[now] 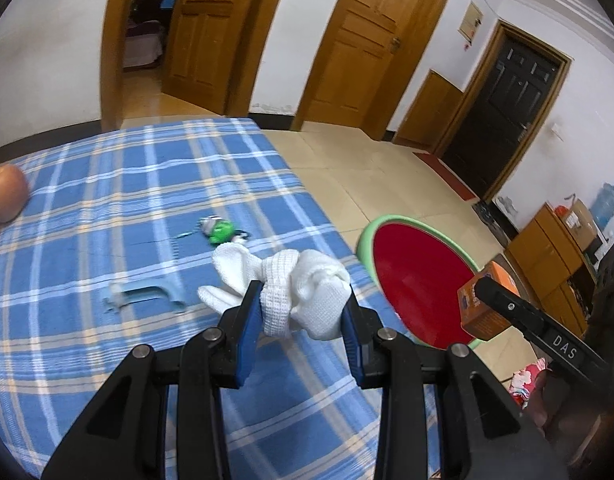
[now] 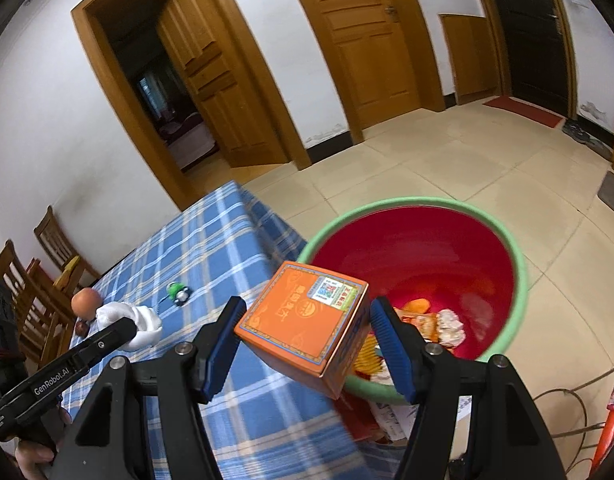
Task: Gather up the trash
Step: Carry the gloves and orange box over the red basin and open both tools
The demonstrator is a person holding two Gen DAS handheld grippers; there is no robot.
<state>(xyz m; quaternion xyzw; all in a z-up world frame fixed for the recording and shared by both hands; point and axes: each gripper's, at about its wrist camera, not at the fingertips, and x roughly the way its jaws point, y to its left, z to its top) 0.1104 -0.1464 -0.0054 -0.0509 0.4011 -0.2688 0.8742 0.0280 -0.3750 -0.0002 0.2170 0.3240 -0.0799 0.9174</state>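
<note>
The left tongs (image 1: 303, 312) pinch a white rag (image 1: 303, 284) at frame centre, lifted off the table (image 1: 107, 184) for carrying. The right tongs (image 2: 307, 340) clamp an orange box (image 2: 303, 316) by its sides, tilted toward the tub (image 2: 519, 280) at right, where trash (image 2: 447, 326) already lies.

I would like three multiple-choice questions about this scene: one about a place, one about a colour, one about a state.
1. Where is the green wrapper?
A. on the checked tablecloth
B. in the basin
C. on the floor

2. What colour is the inside of the basin?
A. blue
B. red
C. white

3. What does the left hand-held gripper hold?
A. nothing
B. an orange box
C. a white cloth

Answers:
1 A, it lies on the cloth beyond the gripper.
2 B, red inside a green rim.
3 C, the cloth sits pinched between its fingers; the orange box is in the right hand-held gripper.
</note>
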